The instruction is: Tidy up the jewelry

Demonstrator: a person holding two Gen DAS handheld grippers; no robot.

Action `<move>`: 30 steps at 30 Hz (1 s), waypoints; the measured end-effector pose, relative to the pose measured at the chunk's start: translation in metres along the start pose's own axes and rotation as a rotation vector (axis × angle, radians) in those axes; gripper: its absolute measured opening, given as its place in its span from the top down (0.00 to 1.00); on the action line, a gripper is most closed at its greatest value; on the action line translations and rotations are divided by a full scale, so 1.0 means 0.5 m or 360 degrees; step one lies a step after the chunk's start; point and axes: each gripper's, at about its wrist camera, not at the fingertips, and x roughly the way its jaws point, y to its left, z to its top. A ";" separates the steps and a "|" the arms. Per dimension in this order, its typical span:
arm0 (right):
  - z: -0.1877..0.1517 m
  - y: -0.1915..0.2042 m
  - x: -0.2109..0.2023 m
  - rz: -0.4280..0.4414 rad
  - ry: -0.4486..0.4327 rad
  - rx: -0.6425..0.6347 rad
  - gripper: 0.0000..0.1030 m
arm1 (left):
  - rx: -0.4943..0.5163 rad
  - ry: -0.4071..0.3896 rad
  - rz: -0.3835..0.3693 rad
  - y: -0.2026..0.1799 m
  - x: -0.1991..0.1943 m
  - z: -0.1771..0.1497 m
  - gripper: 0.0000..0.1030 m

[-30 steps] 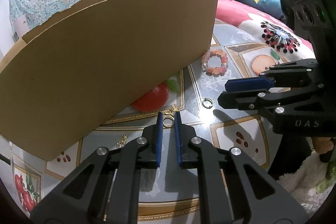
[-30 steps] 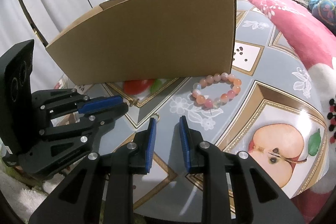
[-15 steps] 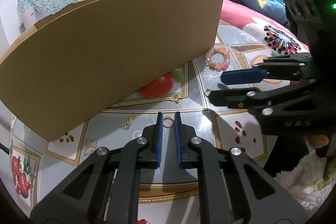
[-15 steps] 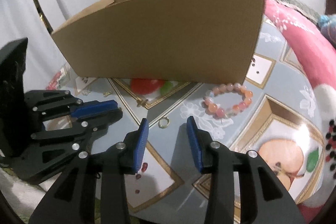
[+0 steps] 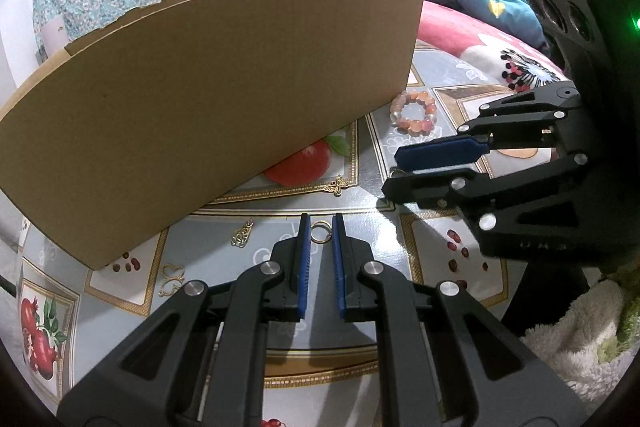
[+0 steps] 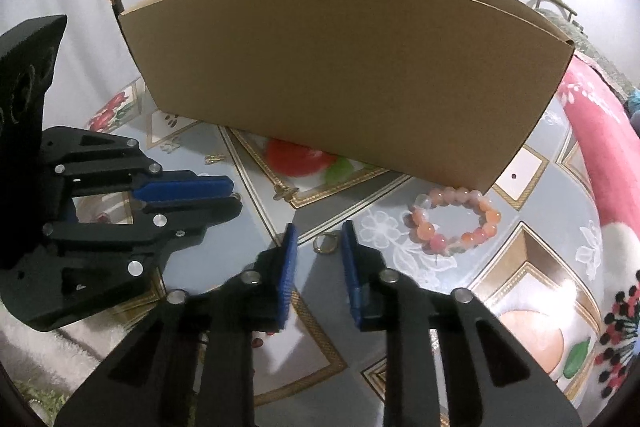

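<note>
a bedroom: a bench [image 5: 436, 251] under a glossy fruit-print cloth, a pink bed at the right of both views, a floral cloth hanging at the upper left of the left wrist view. a tall cardboard box [image 5: 224, 99] fills the upper middle of both frames.

the right hand-held gripper [image 6: 318, 237] has its jaws closing; a small gold ring [image 6: 325, 243] lies flat on the cloth between its blue pads, just above centre of that frame, and the pads do not press it yet. being a flat hoop, it has no long axis to line up with.

the left hand-held gripper [image 5: 320, 227] is nearly clenched and grips nothing; a second ring [image 5: 321, 231] lies right at its tips, in the narrow gap. each hand is thus nearest its own ring.

a bead bracelet [image 6: 454, 221] lies right of centre in the right wrist view, near the box corner. a butterfly charm [image 5: 339, 185] and a small chain piece [image 5: 241, 235] lie by the box's lower edge.

the faint raised lettering on the right gripper's body is too blurred to read.
</note>
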 end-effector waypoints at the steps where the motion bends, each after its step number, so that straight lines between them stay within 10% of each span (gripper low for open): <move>1: 0.001 0.000 0.000 0.0011 0.0000 0.0003 0.89 | 0.0002 -0.0002 0.0003 0.000 0.000 0.000 0.91; 30: -0.014 -0.043 -0.046 0.0072 -0.0075 0.0204 0.91 | -0.0040 -0.0037 -0.0004 0.011 -0.002 -0.004 0.95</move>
